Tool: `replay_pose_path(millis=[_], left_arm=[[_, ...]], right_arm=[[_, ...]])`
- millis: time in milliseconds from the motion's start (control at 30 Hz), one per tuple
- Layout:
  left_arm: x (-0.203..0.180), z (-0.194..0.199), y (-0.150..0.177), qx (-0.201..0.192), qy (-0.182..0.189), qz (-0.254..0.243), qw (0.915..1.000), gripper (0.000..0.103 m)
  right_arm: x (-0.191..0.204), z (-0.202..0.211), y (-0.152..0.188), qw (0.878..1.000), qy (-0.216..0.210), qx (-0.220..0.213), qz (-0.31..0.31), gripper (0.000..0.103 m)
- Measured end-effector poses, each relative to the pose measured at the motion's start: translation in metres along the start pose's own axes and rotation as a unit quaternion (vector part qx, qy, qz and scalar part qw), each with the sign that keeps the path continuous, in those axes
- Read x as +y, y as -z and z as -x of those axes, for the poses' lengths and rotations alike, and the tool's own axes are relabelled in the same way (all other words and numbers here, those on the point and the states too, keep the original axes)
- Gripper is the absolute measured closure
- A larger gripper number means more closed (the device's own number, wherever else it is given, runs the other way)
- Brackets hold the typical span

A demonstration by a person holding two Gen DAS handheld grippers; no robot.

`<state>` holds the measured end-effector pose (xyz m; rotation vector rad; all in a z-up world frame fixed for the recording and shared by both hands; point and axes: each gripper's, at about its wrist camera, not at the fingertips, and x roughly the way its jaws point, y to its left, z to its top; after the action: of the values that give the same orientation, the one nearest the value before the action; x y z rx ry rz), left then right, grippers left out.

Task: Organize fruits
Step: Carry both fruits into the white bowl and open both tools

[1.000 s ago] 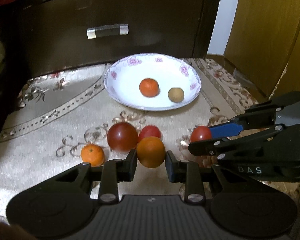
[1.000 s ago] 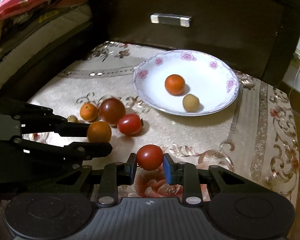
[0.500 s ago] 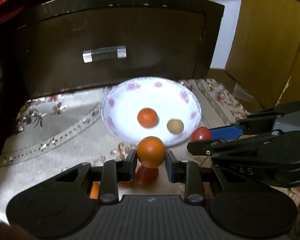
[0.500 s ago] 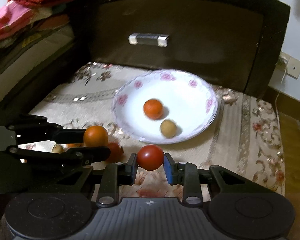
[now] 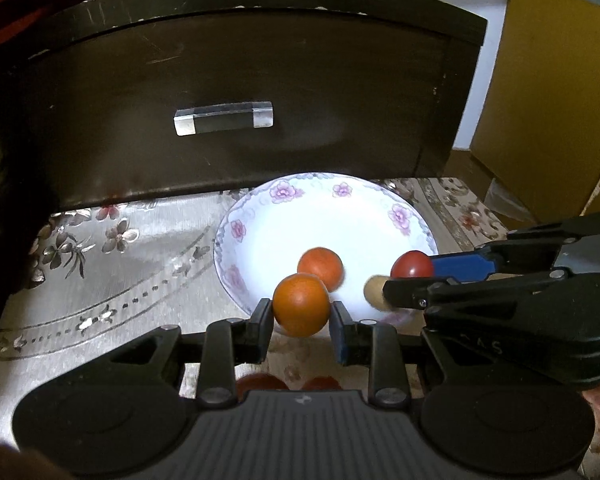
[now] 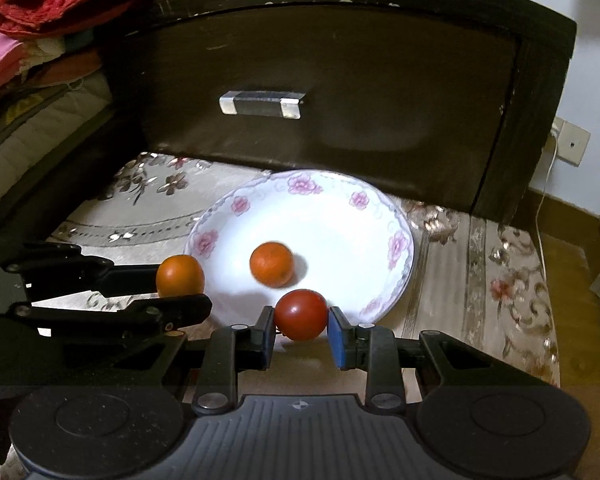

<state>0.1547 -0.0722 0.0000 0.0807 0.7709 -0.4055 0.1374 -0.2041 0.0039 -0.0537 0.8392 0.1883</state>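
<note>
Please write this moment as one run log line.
left gripper: shut on orange | right gripper: shut on tomato | both at plate near rim | plate holds another orange

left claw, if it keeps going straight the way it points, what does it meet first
Probably the plate: its near rim lies just ahead of the left claw and its orange. Farther along that line sits the orange fruit on the plate. Height above the rim is unclear.

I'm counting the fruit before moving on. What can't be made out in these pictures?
- Left wrist view: two red fruits near the bottom, mostly hidden behind the left hand-held gripper.
- Left wrist view: tan fruit on the plate, half hidden by the right hand-held gripper.
</note>
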Motion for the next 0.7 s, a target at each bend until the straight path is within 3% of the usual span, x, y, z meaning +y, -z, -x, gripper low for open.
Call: replay_pose_path(millis=[700], left_arm=[[0.007, -0.027, -0.007, 0.013, -0.002, 0.015, 0.9998, 0.068]], right_arm=[[-0.007, -0.026, -0.017, 1.000, 0.015, -0.014, 0.020, 0.075]])
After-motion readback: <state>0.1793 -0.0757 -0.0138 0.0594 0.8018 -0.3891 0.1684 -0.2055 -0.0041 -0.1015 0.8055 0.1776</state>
